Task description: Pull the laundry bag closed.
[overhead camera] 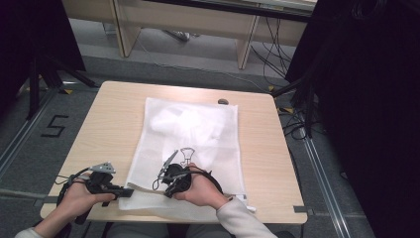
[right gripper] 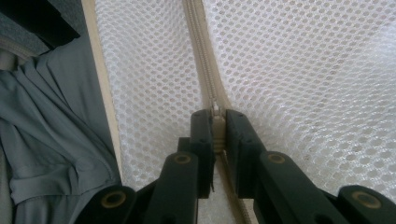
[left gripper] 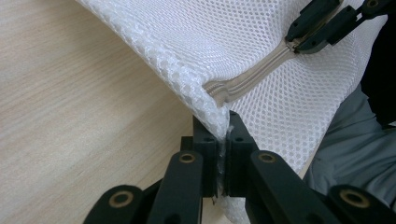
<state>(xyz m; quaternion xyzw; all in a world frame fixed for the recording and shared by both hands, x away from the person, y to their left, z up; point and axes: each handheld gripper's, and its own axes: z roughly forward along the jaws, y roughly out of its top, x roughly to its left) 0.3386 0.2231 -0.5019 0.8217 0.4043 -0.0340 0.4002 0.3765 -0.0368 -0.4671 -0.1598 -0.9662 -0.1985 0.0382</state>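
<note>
White mesh laundry bag [overhead camera: 190, 148] flat on the tabletop [overhead camera: 104, 124], pinched at its near edge by both hand-held grippers.

Mesh like this looks light, limp and a little slippery, so it should sag and bunch wherever it is not held; the firmest places to take it are likely the corner seam and the beige zipper [right gripper: 205, 70] running along the near end, where the cloth is doubled and stiffer. Something pale sits inside near the far end. The left hand-held gripper [left gripper: 223, 140] has its jaws closed tight on the bag's near left corner, lifting it slightly off the wood. The right hand-held gripper [right gripper: 217, 128] is clamped shut on the zipper pull [right gripper: 216, 116], with the bag's mesh spreading away on both sides.
</note>
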